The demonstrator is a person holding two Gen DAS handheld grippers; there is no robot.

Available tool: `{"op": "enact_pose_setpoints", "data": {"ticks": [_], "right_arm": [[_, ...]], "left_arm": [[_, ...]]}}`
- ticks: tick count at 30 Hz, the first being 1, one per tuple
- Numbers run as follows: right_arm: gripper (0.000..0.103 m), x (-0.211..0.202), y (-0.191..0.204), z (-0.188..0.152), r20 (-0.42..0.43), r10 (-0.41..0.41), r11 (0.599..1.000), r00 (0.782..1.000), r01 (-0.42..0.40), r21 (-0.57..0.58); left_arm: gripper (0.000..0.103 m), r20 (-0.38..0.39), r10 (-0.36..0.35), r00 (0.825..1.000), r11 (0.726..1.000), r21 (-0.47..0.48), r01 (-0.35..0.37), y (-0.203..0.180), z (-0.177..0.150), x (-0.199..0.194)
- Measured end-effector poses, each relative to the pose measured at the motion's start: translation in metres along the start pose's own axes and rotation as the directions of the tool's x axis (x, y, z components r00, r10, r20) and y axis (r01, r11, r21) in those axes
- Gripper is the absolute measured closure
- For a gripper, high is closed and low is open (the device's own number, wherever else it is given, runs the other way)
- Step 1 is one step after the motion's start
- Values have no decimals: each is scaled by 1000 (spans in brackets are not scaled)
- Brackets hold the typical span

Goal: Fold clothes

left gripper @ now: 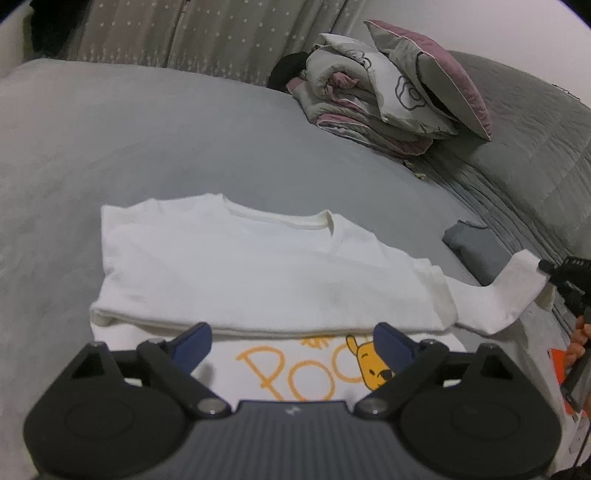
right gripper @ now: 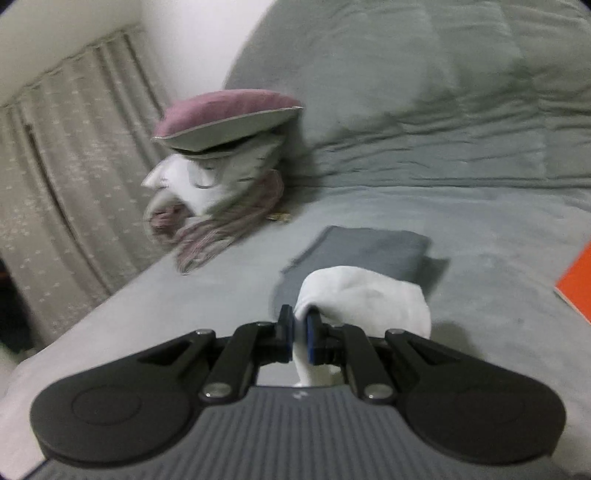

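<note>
The right gripper (right gripper: 300, 330) is clamped on the white sleeve (right gripper: 369, 295), lifting it clear of the bed (right gripper: 184, 295), likely to fold it inward. The left gripper (left gripper: 291, 341) hangs wide apart and empty above the white shirt (left gripper: 258, 266), part-folded on the bed. Only the left view shows the shirt's body and Pooh print (left gripper: 375, 363); the right view shows the pinch itself and the folded grey cloth (right gripper: 369, 247) beyond.

- The left wrist view looks forward and down past its own left gripper (left gripper: 291, 341), close above a white T-shirt (left gripper: 258, 266) on the bed (left gripper: 184, 147).
- The right wrist view looks nearly level along the right gripper (right gripper: 300, 330), low over the bed.
- Both show the pillow pile (left gripper: 391, 88), the curtain (left gripper: 177, 33), a folded grey cloth (left gripper: 474, 249).
</note>
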State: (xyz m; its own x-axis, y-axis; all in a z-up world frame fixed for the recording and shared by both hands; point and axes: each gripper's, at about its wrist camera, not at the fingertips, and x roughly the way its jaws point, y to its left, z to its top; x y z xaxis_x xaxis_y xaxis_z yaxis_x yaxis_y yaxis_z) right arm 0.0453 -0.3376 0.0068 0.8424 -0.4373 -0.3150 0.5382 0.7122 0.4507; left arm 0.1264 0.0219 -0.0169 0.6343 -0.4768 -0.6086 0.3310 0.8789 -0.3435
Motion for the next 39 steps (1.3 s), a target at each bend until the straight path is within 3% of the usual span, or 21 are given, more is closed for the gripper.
{"op": "enact_pose_setpoints", "data": {"ticks": [5,9,15,22,27,30,35,37,39], "right_arm": [[94,-6,25,7,10,108,993,994,-107,-54],[94,-12,53,6,-4,216,968,976,-215,-127],[94,-18,100,-15,-88,366,897,927,-376,-233],[94,-21,154,-59,-206,465,780,861,-508,-365],[94,-15,178,-104,-335,468,677,818,-576,-459],[94,-9,183,-126,-393,447,638,804,-594,-489],[93,9,184,-154,-500,403,611,767,-632,-477],[86,15,183,-164,-550,379,609,744,-648,-457],[85,16,184,-168,-563,379,612,734,-655,-442]], "left_arm": [[9,3,13,1000,1000,18,-13,-6,14,-15],[8,24,-20,1000,1000,-3,20,-1,26,-26],[8,31,-52,998,996,-73,55,20,17,-26],[8,40,-71,997,987,-139,76,35,14,-21],[8,121,-126,985,966,-210,149,52,13,-23],[8,162,-134,978,960,-223,169,62,3,-15],[8,135,-189,973,930,-294,221,69,-1,13],[8,120,-186,975,932,-294,213,67,-3,21],[8,111,-180,977,937,-284,205,64,-4,25]]}}
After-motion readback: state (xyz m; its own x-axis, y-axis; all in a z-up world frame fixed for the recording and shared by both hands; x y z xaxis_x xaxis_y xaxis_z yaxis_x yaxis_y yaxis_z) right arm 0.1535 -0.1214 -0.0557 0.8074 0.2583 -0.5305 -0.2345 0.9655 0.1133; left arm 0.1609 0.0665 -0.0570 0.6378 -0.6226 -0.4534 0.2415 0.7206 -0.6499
